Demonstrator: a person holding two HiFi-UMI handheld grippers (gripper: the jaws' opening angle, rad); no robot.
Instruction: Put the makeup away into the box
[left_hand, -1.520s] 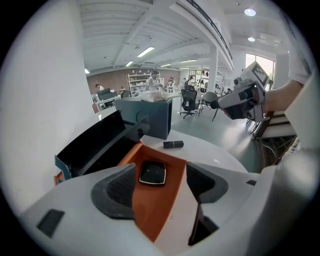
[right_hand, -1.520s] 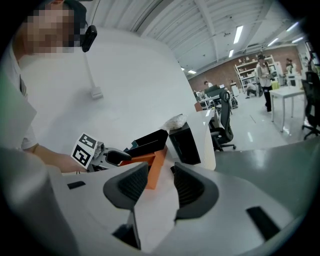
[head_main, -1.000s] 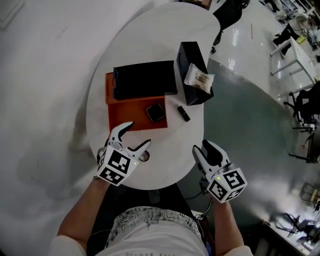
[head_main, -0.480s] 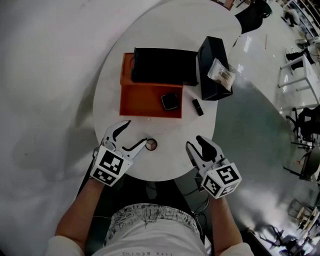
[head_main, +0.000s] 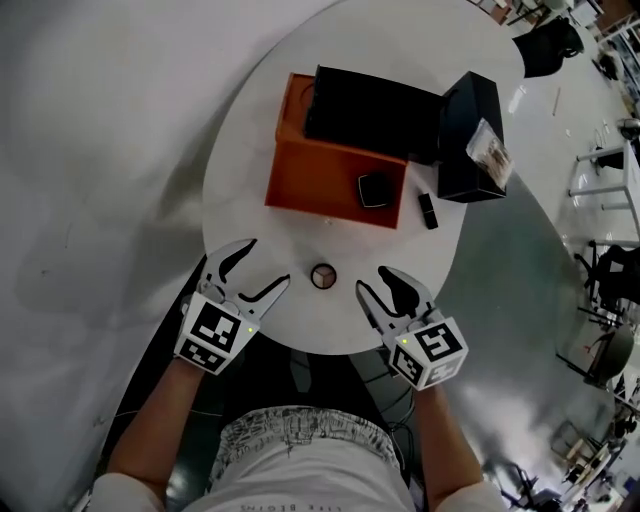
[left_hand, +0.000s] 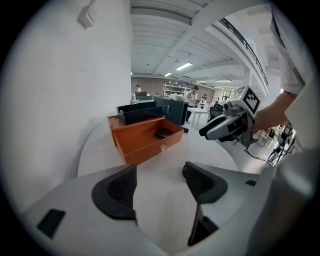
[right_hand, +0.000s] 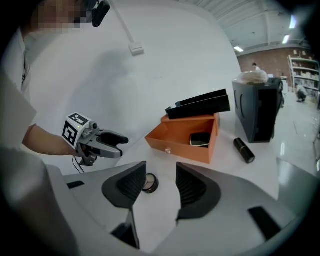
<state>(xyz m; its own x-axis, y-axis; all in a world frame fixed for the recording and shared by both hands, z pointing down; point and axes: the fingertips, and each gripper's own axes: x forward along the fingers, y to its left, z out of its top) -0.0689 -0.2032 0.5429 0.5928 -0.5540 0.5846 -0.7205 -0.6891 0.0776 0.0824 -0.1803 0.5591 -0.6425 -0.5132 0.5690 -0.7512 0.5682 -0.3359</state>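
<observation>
White table (head_main: 240, 200), oval in outline, carries every item noted below.

Left gripper (head_main: 268, 263) is over the near-left edge of the table. Its jaws stand well apart with only bare table top between them. It holds nothing.

Orange box (head_main: 320, 175) sits open on the table beyond that gripper, well apart from it. A black tray (head_main: 370, 105) rests across the far part of the box.

Small round makeup pot (head_main: 322, 276) lies on the table in front of the box, outside it. It is between the two grippers and touches neither.

Square black compact (head_main: 374, 188) lies flat inside the orange box, towards its right-hand end.

Right gripper (head_main: 372, 279) is over the near-right edge of the table. Its jaws have just been opening and stand apart, with nothing between the pads. In the right gripper view the round pot lies on the table just ahead of the jaws, partly hidden behind the left-hand one.

Black lipstick tube (head_main: 428, 210) lies on its side on the table near the right end of the box, outside it, with a gap showing between them.

Black container (head_main: 460, 120) stands upright at the far right, beside the tray. A crinkled packet (head_main: 488, 150) sits in its top.
</observation>
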